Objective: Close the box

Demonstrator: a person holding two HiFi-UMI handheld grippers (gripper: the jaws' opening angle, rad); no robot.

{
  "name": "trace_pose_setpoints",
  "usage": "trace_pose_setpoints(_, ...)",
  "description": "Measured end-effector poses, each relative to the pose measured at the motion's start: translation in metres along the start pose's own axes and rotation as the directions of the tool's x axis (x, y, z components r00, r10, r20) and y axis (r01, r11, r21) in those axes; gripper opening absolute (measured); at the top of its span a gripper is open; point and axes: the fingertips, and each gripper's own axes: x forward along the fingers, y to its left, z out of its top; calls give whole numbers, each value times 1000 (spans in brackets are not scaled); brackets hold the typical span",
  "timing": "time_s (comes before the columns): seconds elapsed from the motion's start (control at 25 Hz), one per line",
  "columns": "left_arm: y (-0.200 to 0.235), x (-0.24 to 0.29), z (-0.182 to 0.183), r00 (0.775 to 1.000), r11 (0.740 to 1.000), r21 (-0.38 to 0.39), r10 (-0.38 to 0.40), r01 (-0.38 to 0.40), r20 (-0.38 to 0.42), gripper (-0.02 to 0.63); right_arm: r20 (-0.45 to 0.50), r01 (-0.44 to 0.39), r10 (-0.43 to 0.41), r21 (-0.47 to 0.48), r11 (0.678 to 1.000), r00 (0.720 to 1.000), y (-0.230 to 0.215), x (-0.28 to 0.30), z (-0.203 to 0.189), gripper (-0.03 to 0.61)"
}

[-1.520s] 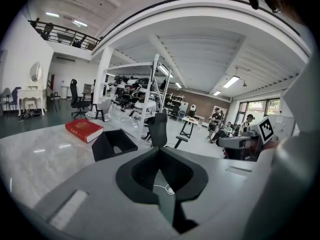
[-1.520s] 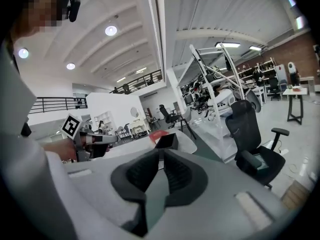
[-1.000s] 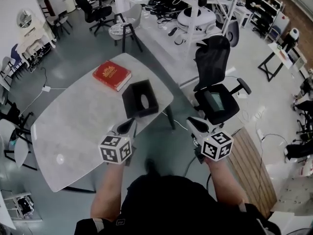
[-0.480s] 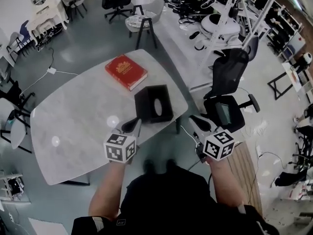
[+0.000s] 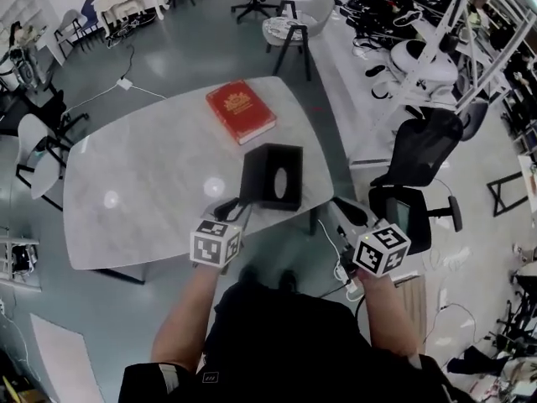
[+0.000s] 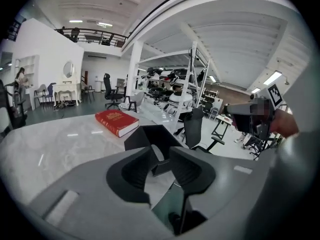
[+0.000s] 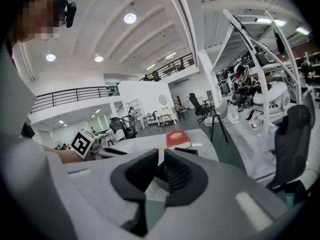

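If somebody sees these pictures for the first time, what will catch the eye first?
The red book on the pale table stands out first, with the open black box beside it near the table's edge. Lower in the head view, the left claw and the right claw both point toward the box.

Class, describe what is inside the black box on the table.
The black box stands open at the top. The head view shows dark inner walls and a pale oval patch low inside; what it is cannot be told. In the left gripper view the near wall covers the interior.
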Motion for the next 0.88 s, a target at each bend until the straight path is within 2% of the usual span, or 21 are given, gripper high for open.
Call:
trace_pose_setpoints(0.2,0,17,-20,997,997,55,62,-59,-56,146,-34,-73,73,-4,997,997,-6,14,-6,26)
trace_pose_setpoints(0.36,14,34,-37,992,993,94,79,-70,-95,155,-60,-96,96,1,995,994,-7,34,-9,26)
trace_pose_setpoints(0.72,37,77,-77,978,986,165,30,5,-206,183,-121,-94,94,4,996,988,-10,73,-14,26)
trace_pose_setpoints(0.88,50,94,-92,970,978,210,37,15,-242,183,-150,-88,88,8,996,985,-10,83,-22,26)
